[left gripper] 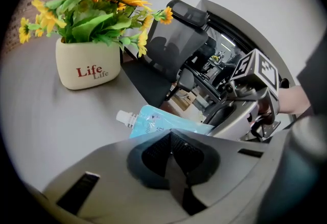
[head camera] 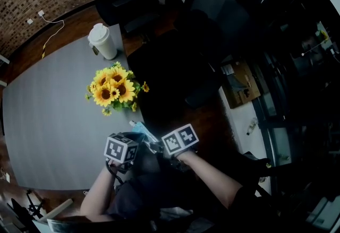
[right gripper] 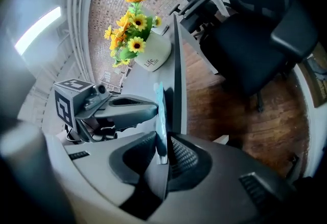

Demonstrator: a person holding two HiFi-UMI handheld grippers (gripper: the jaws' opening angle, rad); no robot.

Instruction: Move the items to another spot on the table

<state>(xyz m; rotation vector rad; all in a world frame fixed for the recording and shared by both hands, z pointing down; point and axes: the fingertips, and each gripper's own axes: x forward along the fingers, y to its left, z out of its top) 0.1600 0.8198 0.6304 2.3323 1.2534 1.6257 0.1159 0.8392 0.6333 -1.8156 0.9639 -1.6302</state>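
Both claws share 1 blue pouch (left gripper: 164,123) by the desk (head camera: 53,120) edge nearest the person, apart from the flower pot (left gripper: 88,70). The left claw (left gripper: 171,139) is pressed together on the pouch's thin lower edge. The right claw (right gripper: 164,154) pinches another edge, with the pouch seen edge-on between its pads. The likely trouble is that 2 grips on 1 soft pouch pull against each other. A slick seam could slide out of 1 claw, and the pouch would then swing or drop past the edge to the wooden floor (right gripper: 245,131).
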